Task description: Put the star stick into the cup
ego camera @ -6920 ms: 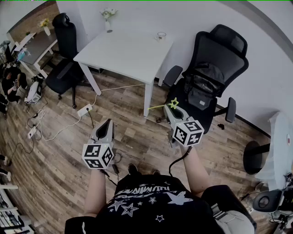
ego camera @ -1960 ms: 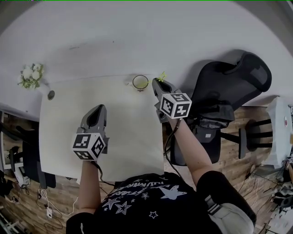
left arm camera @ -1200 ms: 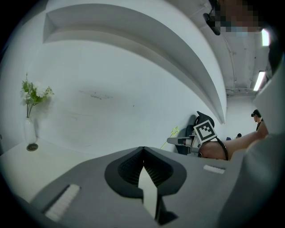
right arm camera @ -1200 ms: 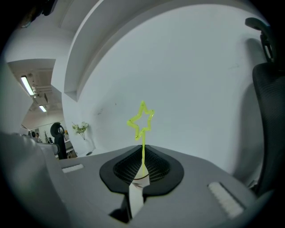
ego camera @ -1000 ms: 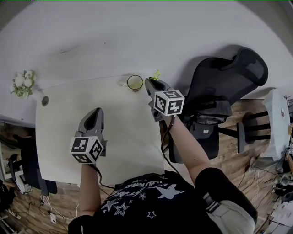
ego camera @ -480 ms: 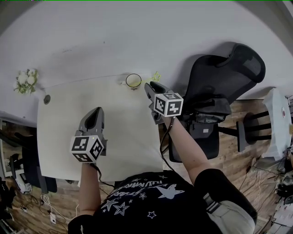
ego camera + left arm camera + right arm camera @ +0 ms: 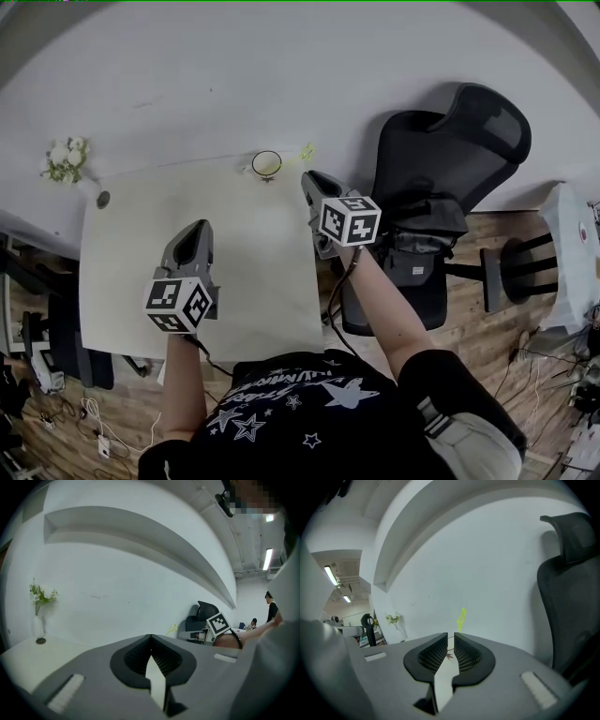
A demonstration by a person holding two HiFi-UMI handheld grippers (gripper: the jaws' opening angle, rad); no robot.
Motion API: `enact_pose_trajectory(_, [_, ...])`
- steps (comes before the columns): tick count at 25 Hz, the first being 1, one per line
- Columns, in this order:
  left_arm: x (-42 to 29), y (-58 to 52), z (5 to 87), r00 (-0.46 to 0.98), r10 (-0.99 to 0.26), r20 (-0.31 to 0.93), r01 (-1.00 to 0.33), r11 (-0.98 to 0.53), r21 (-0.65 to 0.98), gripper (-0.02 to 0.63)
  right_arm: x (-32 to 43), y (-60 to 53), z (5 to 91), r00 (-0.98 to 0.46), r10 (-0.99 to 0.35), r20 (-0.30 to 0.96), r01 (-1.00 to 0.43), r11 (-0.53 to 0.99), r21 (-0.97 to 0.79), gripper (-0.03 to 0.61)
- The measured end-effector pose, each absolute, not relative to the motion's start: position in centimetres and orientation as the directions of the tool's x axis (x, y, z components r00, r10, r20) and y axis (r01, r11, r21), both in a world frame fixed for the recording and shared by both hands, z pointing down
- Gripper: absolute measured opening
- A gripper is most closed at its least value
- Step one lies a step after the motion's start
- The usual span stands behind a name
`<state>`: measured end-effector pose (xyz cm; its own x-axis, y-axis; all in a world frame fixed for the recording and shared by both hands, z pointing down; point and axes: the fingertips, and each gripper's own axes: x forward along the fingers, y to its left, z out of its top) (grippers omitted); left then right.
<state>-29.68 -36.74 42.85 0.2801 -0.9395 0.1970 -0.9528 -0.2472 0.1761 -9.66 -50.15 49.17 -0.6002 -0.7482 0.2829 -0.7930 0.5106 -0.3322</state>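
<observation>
The right claw [image 7: 450,637] is clenched on the thin star stick [image 7: 461,618]. Its yellow-green star stands just past the ribbed black pads [image 7: 432,656], beside the round cup [image 7: 266,164] at the far edge of the smooth white tabletop [image 7: 141,244], not in it. The left claw [image 7: 150,638] is closed on nothing. A black mesh office chair [image 7: 450,141] stands to the right, and flowers [image 7: 64,157] at the far left corner.

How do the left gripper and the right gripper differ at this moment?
The left gripper has its tongs closed on nothing; the right gripper pinches the star stick. The left gripper is over the middle of the table, the right gripper near its far right corner, close to the cup. Both point towards the wall.
</observation>
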Motion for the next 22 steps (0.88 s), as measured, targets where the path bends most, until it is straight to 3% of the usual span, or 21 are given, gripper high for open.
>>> enact_pose_trajectory(5, [-28.1,-34.7,41.6,0.262,-0.949,0.176,-0.958,-0.235,0.162,0.003,-8.3,-48.0,47.0,-0.626,-0.744,0.232,-0.770,0.544,-0.332,0.014])
enact_pose_trajectory(22, [-23.0,-26.4,40.3,0.220,-0.963,0.157,-0.969,-0.198,0.148,0.003,-5.8,-38.2,42.0,-0.731,-0.668,0.142,-0.675,0.675,-0.298,0.014])
